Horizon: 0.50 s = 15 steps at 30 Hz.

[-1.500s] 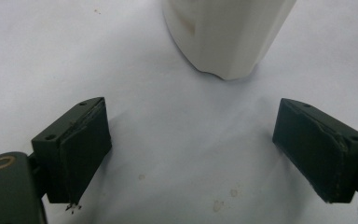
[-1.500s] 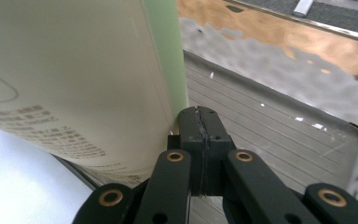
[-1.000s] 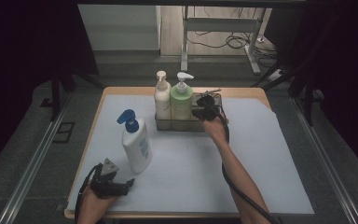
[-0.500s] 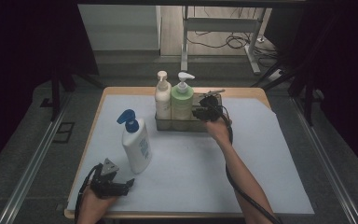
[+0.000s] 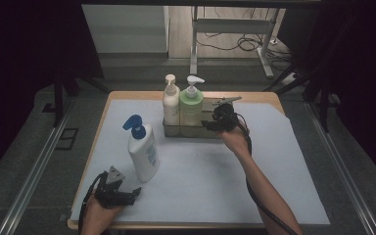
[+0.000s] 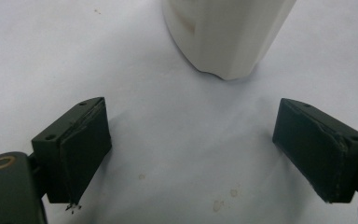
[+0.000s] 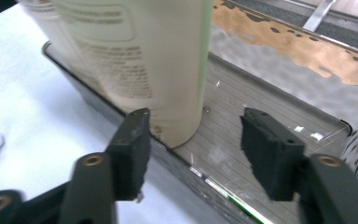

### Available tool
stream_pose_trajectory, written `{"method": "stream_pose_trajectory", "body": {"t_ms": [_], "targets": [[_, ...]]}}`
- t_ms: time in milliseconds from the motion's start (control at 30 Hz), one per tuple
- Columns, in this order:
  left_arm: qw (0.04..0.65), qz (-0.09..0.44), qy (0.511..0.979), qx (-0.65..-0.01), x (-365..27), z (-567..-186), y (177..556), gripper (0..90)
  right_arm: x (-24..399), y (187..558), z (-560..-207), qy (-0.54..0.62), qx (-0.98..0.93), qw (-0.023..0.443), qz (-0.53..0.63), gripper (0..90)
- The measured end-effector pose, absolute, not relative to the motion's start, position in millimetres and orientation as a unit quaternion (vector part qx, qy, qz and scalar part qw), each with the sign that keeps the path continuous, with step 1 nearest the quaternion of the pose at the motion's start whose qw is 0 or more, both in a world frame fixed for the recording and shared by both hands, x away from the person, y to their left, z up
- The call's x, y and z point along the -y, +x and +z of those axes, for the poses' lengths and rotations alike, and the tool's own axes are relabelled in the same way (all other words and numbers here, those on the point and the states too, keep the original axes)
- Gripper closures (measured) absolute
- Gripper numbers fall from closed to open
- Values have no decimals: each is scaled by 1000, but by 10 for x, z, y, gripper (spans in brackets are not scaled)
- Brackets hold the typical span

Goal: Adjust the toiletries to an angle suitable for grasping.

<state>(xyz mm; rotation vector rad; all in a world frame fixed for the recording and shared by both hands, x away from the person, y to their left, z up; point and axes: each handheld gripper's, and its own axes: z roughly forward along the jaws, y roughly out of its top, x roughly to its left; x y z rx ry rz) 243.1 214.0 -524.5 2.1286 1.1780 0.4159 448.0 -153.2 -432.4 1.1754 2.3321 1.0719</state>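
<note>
The right gripper (image 5: 206, 123), jaws just opening and empty, hovers beside the green bottle (image 5: 191, 105) in the metal tray (image 5: 215, 131) near the table's far edge.

The green bottle (image 7: 168, 65) is cut off above; its label print is blurred.

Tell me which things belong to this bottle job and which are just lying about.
In the job: green bottle, cream bottle, metal tray, blue-capped white bottle, right gripper, left gripper.
Lying about: floor cables, table leg.
</note>
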Motion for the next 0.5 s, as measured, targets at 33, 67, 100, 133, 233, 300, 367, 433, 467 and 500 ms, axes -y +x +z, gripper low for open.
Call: {"method": "stream_pose_trajectory", "body": {"t_ms": [33,67,100,133,233,300,367,433,467,500], "targets": [[330,159,814,-450,-2140,-5245,2431,108,1540,4459,-4320,406,-818,158,376,374],[330,159,814,-450,-2140,-5246,2431,107,1546,4438,-4317,404,-819,154,378,351],[330,159,814,-450,-2140,-5246,2432,107,1553,4417,-4314,400,-820,154,378,320],[331,159,814,-451,-2140,-5245,2431,107,1556,4393,-4311,397,-823,154,376,295],[331,158,814,-451,-2140,-5245,2431,107,1574,4326,-4303,383,-832,158,369,239],[331,158,814,-451,-2140,-5245,2432,107,1595,4288,-4295,376,-837,154,368,209],[331,158,814,-451,-2141,-5245,2432,107,1619,4243,-4283,372,-839,154,367,184],[331,158,814,-451,-2141,-5245,2433,107,1644,4198,-4270,369,-840,151,369,152],[330,158,815,-450,-2143,-5244,2433,107,1655,4175,-4265,368,-841,148,369,149],[331,158,814,-450,-2141,-5244,2433,107,1664,4149,-4260,367,-842,146,367,145]]}}
